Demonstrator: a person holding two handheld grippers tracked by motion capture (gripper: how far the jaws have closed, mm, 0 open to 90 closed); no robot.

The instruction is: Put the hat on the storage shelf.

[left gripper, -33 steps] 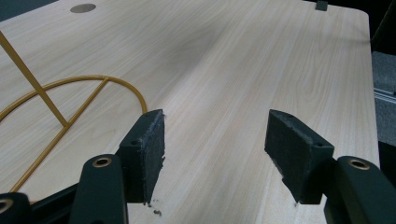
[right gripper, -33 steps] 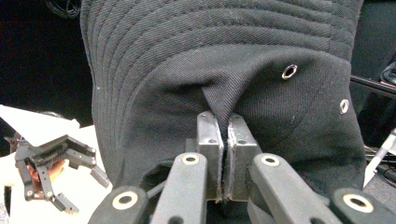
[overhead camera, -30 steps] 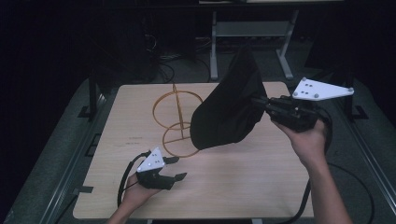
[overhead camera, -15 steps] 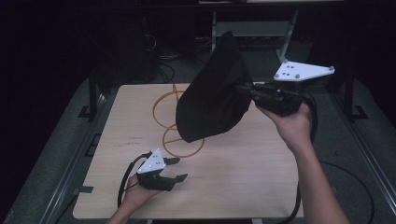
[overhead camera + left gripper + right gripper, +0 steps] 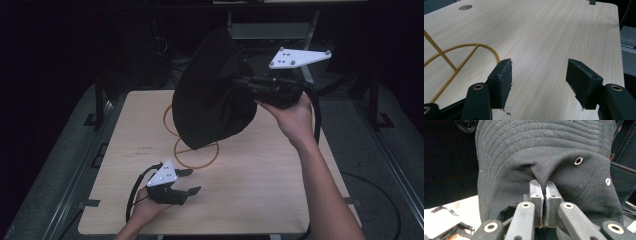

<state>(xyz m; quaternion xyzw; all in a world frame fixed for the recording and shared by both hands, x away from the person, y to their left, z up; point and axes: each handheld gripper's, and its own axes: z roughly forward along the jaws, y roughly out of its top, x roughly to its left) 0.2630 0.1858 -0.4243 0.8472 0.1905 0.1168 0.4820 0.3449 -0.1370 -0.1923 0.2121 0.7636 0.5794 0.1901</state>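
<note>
A black bucket hat point(image 5: 212, 95) hangs in the air over the far half of the wooden table point(image 5: 260, 185). My right gripper point(image 5: 246, 84) is shut on a pinched fold of its crown, as the right gripper view shows with the hat point(image 5: 544, 157) close in front of the pressed jaws point(image 5: 543, 195). Under the hat a yellow wire stand point(image 5: 192, 152) rests on the table, its top hidden by the hat. My left gripper point(image 5: 189, 181) rests near the table's front left, open and empty; its view point(image 5: 539, 77) shows bare wood and the stand's ring point(image 5: 474, 47).
Dark floor and metal frame rails point(image 5: 95, 100) surround the table. A shelf unit point(image 5: 270, 30) stands behind it. A black cable point(image 5: 135, 192) trails from the left gripper. A round hole point(image 5: 465, 7) marks the tabletop in the left gripper view.
My right gripper has carried the hat upward and toward the far side of the table, over the stand. The left gripper has stayed where it was.
</note>
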